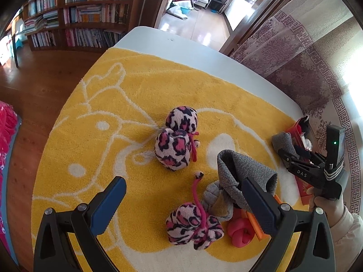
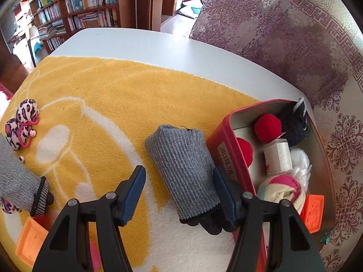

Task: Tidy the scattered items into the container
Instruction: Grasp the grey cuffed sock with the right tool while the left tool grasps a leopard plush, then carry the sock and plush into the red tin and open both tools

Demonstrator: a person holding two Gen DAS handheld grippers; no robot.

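My left gripper point(image 1: 183, 204) is open above the yellow rug point(image 1: 127, 104). A pink leopard plush toy point(image 1: 192, 226) lies below and between its fingers, untouched. A grey glove point(image 1: 245, 176) is bunched up behind its right finger. A second leopard plush point(image 1: 177, 140) lies farther out. My right gripper point(image 2: 179, 192) is open and straddles another grey glove point(image 2: 181, 165) that lies flat on the rug. Its left pad is clear of the glove and its right pad is at the glove's edge. The red tin point(image 2: 233, 158) stands just right of that glove.
The tin holds red balls point(image 2: 267, 128), a black sock point(image 2: 295, 124), a white bottle point(image 2: 278, 158), a rolled pink and white sock point(image 2: 283, 188) and an orange block point(image 2: 314, 210). A red knot toy point(image 1: 240, 229) and an orange block point(image 1: 256, 224) lie by the left gripper. A patterned cloth point(image 2: 295, 34) hangs at right.
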